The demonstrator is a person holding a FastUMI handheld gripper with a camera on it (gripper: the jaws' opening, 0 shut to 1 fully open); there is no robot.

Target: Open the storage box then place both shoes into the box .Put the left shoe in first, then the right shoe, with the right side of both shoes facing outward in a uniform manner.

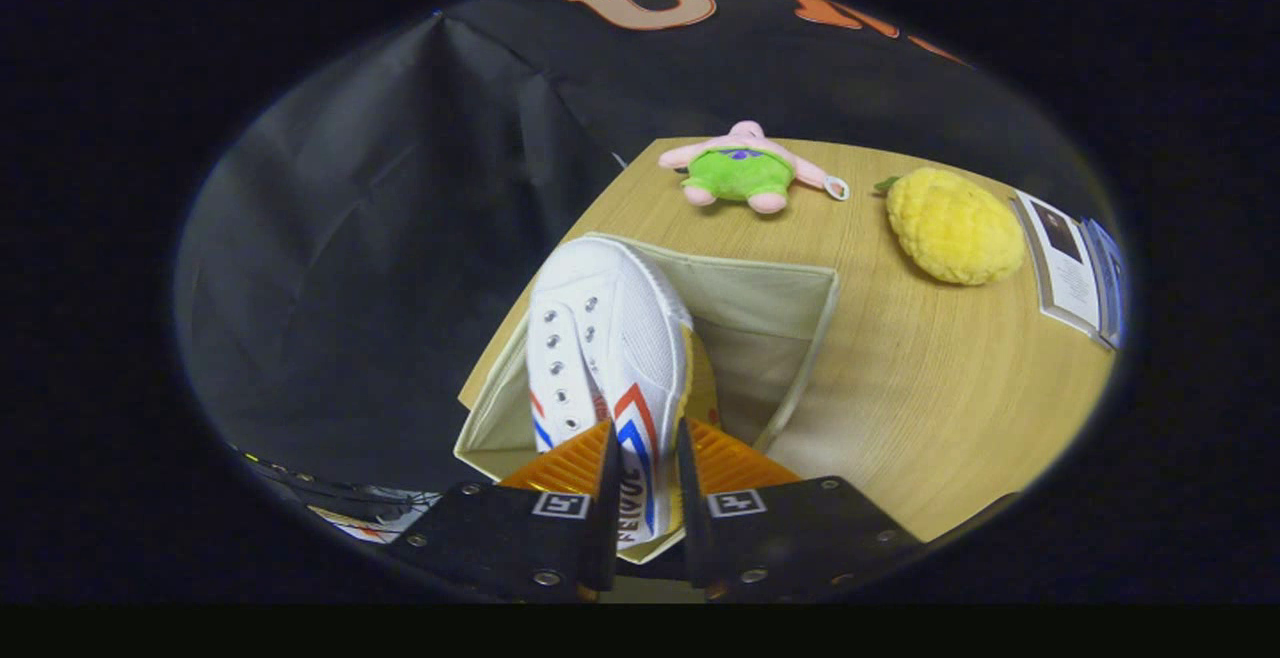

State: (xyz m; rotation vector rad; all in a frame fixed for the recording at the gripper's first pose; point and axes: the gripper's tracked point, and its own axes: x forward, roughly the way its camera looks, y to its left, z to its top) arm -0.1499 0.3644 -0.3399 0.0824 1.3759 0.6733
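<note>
Claw (645, 458): your fingers clamp the shoe (605, 338) by its side wall.
Shoe: light, soft canvas; hold near heel.
Box (770, 303): open, at table (930, 388) left edge.

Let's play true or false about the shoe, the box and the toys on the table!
1. The gripper is shut on the white shoe. True.
2. The box is closed. False: it is open, and the shoe hangs over it.
3. A second shoe lies in the box. False: what shows of its inside holds no other shoe.
4. A yellow plush lies on the table beyond the box. True.
5. The pink and green plush sits inside the box. False: it lies on the table, beyond the box.
</note>
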